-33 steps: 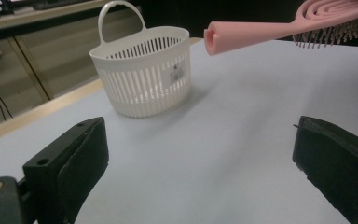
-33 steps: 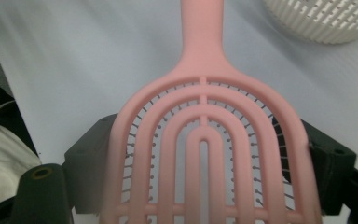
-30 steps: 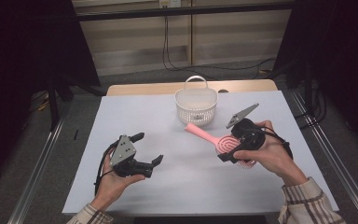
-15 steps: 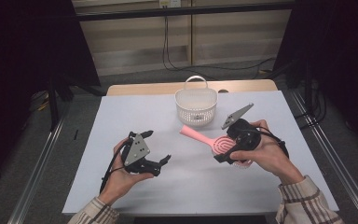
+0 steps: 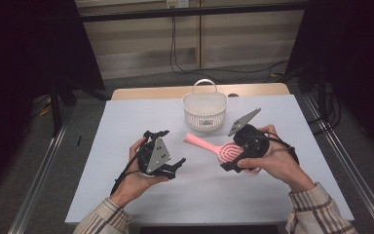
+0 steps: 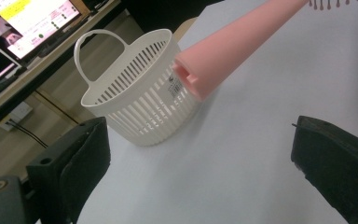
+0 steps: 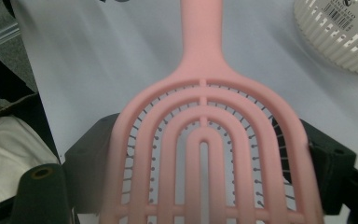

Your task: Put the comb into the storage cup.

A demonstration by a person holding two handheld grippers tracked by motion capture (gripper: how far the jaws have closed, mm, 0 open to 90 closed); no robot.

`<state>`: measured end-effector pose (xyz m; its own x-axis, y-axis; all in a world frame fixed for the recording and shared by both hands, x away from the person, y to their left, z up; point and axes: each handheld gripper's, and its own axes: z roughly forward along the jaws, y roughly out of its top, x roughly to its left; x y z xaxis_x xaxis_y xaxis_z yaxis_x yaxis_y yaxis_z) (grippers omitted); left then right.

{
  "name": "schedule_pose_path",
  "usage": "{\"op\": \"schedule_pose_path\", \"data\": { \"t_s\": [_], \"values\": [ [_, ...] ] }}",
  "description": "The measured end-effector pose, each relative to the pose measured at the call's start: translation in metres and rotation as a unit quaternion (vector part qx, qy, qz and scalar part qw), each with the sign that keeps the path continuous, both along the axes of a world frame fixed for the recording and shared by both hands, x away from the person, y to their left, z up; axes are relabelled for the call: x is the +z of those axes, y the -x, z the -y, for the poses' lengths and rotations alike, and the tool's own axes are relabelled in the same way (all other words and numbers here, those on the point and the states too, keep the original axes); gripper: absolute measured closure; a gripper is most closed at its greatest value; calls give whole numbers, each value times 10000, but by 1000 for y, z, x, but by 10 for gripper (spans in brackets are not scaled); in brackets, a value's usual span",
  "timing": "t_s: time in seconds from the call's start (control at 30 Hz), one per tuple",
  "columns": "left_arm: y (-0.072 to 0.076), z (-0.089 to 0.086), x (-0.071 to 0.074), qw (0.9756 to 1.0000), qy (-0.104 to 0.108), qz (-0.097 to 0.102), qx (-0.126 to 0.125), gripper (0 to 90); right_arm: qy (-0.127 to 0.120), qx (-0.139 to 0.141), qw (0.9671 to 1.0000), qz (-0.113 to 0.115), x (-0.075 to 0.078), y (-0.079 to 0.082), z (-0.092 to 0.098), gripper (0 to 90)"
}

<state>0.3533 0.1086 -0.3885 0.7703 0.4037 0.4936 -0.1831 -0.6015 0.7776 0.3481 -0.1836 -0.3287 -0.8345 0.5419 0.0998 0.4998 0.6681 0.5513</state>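
Pink hairbrush (image 5: 224, 151) clamped by its wide slotted head between the jaws of the right gripper (image 5: 233, 163), handle sticking out toward the middle of the white table (image 5: 272, 204), up off the surface. Seen close in the right gripper view (image 7: 205, 154): head spanning the whole gap, a black jaw pressed against each edge, bristles visible through the arched slots (facing down toward the table). Handle tip just short of the white basket (image 5: 204, 111), not touching it as far as can be told. Same handle end at the top of the left gripper view (image 6: 228, 51), hanging in front of the basket (image 6: 135, 88), which stands upright near the table's far edge with its loop handle raised.

Left gripper (image 5: 173, 168) held above the table in the left hand (image 5: 136, 178), jaws spread wide with nothing between them, pointed toward the brush handle and the basket, well apart from both.
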Motion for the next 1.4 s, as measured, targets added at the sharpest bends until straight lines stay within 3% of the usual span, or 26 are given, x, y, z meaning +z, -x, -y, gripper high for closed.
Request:
{"op": "schedule_pose_path", "data": {
  "t_s": [0.13,0.27,0.53,0.67,0.8,1.03,1.1,1.13,1.2,1.27,1.4],
  "values": [
    [2,4,-1,9994,-190,278,17,53,-11,14,10000,3,1,1,-1,194],
    [5,7,-3,9968,-472,646,31,60,-16,85,10000,-47,0,1,-2,195],
    [7,11,-3,9941,-634,882,-1,67,-23,99,9999,-67,1,1,-6,195],
    [10,13,-1,9911,-728,1118,-51,52,-26,131,9999,-60,1,0,-8,195],
    [13,17,0,9865,-895,1367,-64,55,-15,205,9998,-71,0,1,-10,195],
    [17,26,1,9838,-1041,1456,-109,70,9,268,9996,-80,0,1,-14,195],
    [19,27,1,9800,-1161,1614,-65,76,7,266,9996,-80,0,1,-15,195],
    [21,29,1,9770,-1237,1736,-48,82,9,276,9996,-70,0,1,-15,195],
    [24,31,1,9768,-1251,1738,-81,92,-28,227,9997,-2,1,1,-15,195],
    [26,34,2,9726,-1347,1892,-81,108,-48,248,9997,-2,2,1,-16,195],
    [31,41,2,9696,-1416,1994,-107,125,-37,286,9996,-9,1,1,-19,195]
  ]
}}
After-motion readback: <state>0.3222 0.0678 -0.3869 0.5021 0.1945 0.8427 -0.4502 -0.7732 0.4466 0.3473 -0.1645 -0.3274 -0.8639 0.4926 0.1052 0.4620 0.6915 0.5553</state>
